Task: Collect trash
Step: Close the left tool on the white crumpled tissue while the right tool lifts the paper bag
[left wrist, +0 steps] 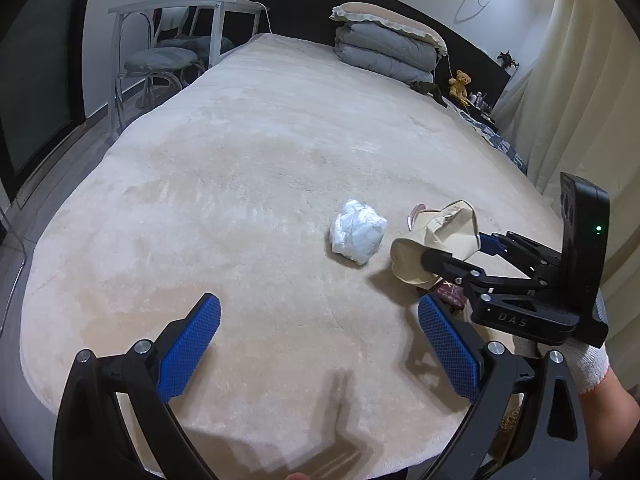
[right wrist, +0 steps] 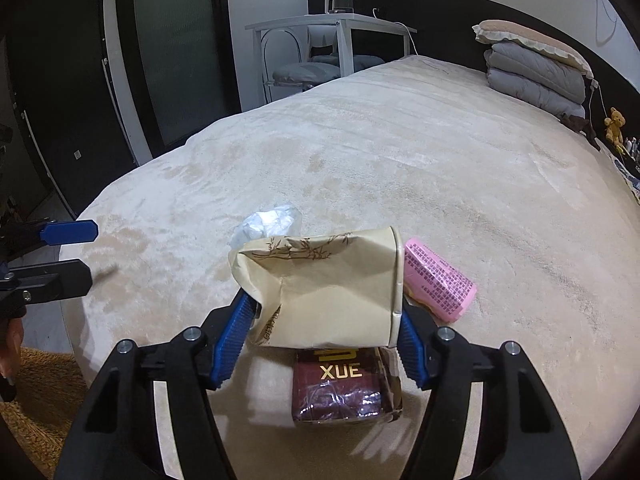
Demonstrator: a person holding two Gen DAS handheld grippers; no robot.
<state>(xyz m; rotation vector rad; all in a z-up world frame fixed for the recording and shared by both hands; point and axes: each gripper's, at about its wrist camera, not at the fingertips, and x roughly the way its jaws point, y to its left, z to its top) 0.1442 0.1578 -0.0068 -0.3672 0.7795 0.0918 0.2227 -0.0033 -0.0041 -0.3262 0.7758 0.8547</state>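
A squashed beige paper cup (right wrist: 324, 284) with a bamboo print sits between the blue pads of my right gripper (right wrist: 324, 304), which press on both its sides. In the left wrist view the same cup (left wrist: 436, 236) is held in the right gripper (left wrist: 456, 248) just above the bed. A dark red box (right wrist: 344, 388) marked XUE lies under the cup, and a pink packet (right wrist: 438, 280) lies right of it. A crumpled white wad (left wrist: 358, 236) rests to the cup's left. My left gripper (left wrist: 319, 300) hovers open over bare blanket, holding nothing.
The cream plush bed (left wrist: 240, 160) fills both views. Folded grey quilts with a pillow (left wrist: 388, 48) and a teddy bear (left wrist: 460, 82) are at its far end. A white desk and chair (left wrist: 180, 40) stand to the left, a curtain (left wrist: 580, 80) to the right.
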